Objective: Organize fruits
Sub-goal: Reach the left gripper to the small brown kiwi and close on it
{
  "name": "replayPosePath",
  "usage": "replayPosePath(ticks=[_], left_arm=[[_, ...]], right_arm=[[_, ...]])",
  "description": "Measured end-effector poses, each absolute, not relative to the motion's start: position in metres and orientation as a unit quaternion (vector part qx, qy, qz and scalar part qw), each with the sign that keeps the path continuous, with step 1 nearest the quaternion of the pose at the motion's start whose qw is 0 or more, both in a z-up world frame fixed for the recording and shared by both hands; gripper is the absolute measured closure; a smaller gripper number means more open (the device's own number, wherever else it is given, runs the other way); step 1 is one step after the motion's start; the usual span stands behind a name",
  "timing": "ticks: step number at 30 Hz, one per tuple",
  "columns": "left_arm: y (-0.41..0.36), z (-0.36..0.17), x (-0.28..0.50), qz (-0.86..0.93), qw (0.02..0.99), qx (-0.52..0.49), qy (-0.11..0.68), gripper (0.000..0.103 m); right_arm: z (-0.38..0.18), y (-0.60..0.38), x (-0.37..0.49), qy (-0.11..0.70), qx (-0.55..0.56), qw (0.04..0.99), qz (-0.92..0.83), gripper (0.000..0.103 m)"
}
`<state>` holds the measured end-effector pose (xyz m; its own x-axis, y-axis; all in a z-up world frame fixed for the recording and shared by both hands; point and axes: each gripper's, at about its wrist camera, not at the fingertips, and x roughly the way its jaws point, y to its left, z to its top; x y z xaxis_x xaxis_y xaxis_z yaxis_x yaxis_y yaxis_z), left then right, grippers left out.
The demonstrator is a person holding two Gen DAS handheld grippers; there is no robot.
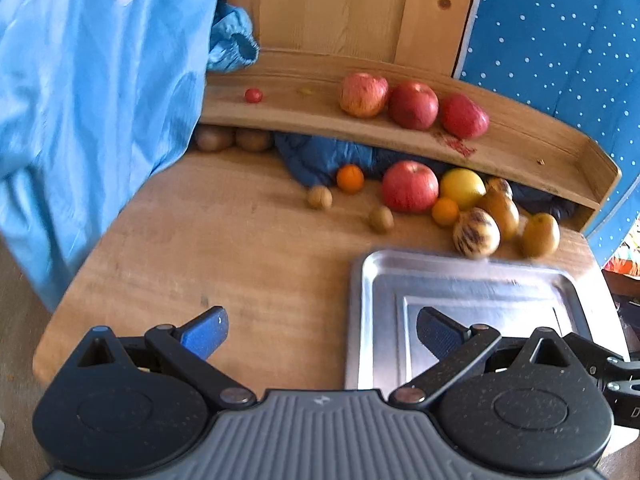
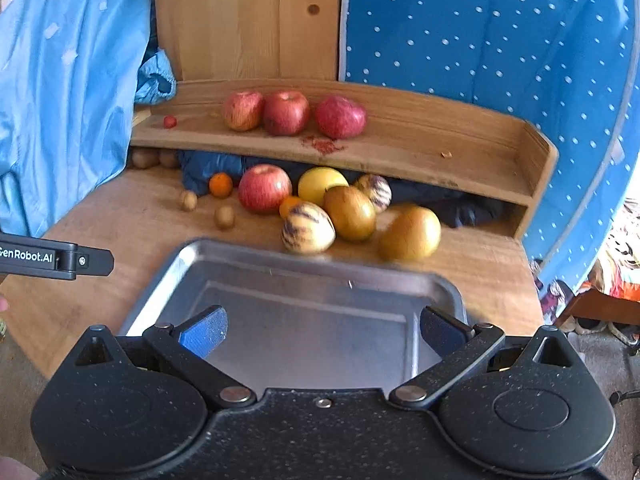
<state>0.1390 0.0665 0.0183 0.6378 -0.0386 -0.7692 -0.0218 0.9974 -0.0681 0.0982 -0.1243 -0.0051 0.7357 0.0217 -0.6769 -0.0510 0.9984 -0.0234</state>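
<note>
My right hand-held gripper (image 2: pixel 320 330) hangs wide open and empty above the metal tray (image 2: pixel 168 268); my left hand-held gripper (image 1: pixel 322 330), equally spread and empty, straddles the tray's left rim. The loose fruits lie straight ahead past the tray's far edge, the striped fruit (image 2: pixel 307 229) nearest, closer to my right. Motion blur smears the brown fruit (image 2: pixel 410 233), and the shelf (image 2: pixel 460 148) shadows what lies behind the pile.
</note>
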Motion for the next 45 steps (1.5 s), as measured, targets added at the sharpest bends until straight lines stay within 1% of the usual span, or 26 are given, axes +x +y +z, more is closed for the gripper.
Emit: replayPosePath(ticks=[6, 11, 15, 24, 26, 28, 29, 31, 35, 37, 38, 40, 43, 45], left_arm=[[0.091, 0.016, 0.191, -0.017, 0.907, -0.028, 0.421, 0.001], [0.116, 0.011, 0.235, -0.019, 0.903, -0.048, 0.427, 0.001], [0.127, -0.002, 0.271, -0.048, 0.889, -0.065, 0.452, 0.001], [0.118, -0.037, 0.322, -0.108, 0.86, -0.037, 0.498, 0.001], [0.117, -0.043, 0.329, -0.116, 0.855, -0.031, 0.504, 0.001], [0.117, -0.048, 0.335, -0.129, 0.85, -0.028, 0.51, 0.001], [0.116, -0.05, 0.337, -0.133, 0.848, -0.027, 0.512, 0.002], [0.115, -0.053, 0.34, -0.14, 0.848, -0.024, 0.511, 0.004], [0.112, -0.056, 0.341, -0.155, 0.849, -0.017, 0.505, 0.008], [0.109, -0.057, 0.342, -0.162, 0.849, -0.014, 0.503, 0.011], [0.109, -0.058, 0.342, -0.166, 0.849, -0.015, 0.502, 0.013], [0.107, -0.059, 0.344, -0.173, 0.847, -0.018, 0.503, 0.019], [0.106, -0.061, 0.347, -0.185, 0.846, -0.021, 0.5, 0.025], [0.107, -0.061, 0.346, -0.193, 0.845, -0.028, 0.499, 0.031]], right_arm=[[-0.006, -0.102, 0.144, 0.349, -0.018, 0.937, 0.012, 0.001], [-0.011, -0.08, 0.18, 0.345, -0.024, 0.938, 0.028, 0.001], [-0.015, -0.064, 0.202, 0.354, -0.033, 0.933, 0.059, 0.001], [-0.039, -0.029, 0.248, 0.399, -0.057, 0.91, 0.095, 0.001], [-0.045, -0.023, 0.257, 0.405, -0.06, 0.907, 0.096, 0.004], [-0.052, -0.018, 0.266, 0.415, -0.059, 0.903, 0.091, 0.01], [-0.055, -0.015, 0.27, 0.419, -0.058, 0.902, 0.088, 0.011], [-0.061, -0.011, 0.277, 0.423, -0.053, 0.9, 0.086, 0.016], [-0.069, -0.007, 0.287, 0.432, -0.043, 0.897, 0.081, 0.021], [-0.072, -0.005, 0.289, 0.433, -0.041, 0.897, 0.076, 0.026], [-0.073, -0.005, 0.29, 0.434, -0.039, 0.897, 0.073, 0.027], [-0.076, -0.007, 0.292, 0.435, -0.032, 0.897, 0.067, 0.036], [-0.08, -0.007, 0.295, 0.436, -0.024, 0.897, 0.065, 0.045], [-0.082, -0.007, 0.297, 0.437, -0.024, 0.897, 0.068, 0.05]])
